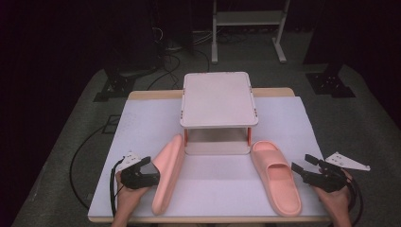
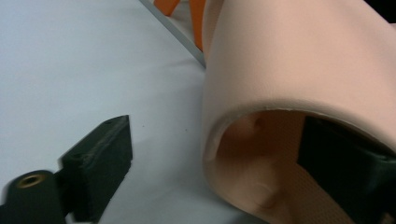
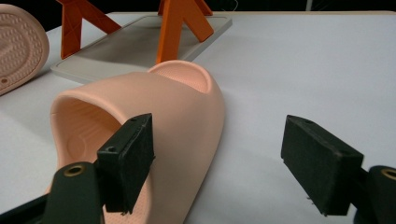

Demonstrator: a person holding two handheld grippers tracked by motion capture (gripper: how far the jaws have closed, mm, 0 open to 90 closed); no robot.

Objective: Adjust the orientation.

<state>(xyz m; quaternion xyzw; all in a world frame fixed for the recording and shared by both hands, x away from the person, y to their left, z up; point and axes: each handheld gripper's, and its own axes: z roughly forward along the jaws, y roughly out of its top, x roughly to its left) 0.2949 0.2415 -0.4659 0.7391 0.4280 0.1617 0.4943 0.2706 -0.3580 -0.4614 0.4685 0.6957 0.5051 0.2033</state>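
gap between slippers (image 1: 168, 172) (image 1: 275, 176) – free | ahead – shelf (image 1: 219, 98) blocks

place: lab/recording studio | evidence: dark curtains, floor cables (image 1: 165, 59), white metal stand (image 1: 248, 19), covered table (image 1: 288, 118)

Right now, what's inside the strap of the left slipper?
One jaw of the left claw sits inside the strap of the left slipper; the other jaw is outside, over the white table. The strap hides the footbed farther in, toward the toe.
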